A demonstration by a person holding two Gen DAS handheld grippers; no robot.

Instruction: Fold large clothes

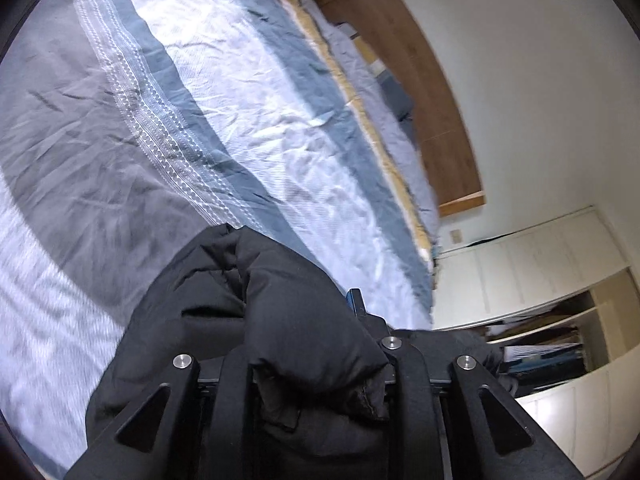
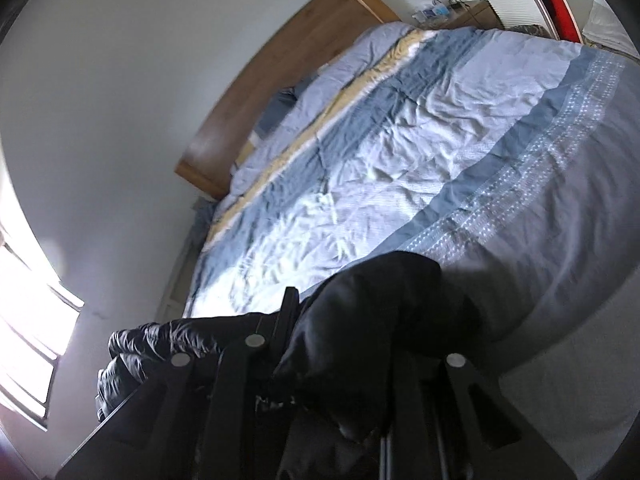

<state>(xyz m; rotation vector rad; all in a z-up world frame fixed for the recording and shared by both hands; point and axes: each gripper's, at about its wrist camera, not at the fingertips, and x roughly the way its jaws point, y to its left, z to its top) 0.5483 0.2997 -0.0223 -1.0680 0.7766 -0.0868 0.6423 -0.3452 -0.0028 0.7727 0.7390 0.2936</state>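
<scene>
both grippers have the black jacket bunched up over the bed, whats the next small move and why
Probably lower the black puffer jacket onto the striped duvet and spread it flat. Each hand-held gripper, left and right, pinches bunched fabric above the bed, so nothing lies flat to fold.

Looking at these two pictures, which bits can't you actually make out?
- Left view: black puffy jacket bulges over the jaws; the grip is hidden.
- Right view: the jacket covers the jaws likewise.
- Both views: the jacket's full shape is cut off below.
- Right view: small items on the far dresser too tiny.
</scene>
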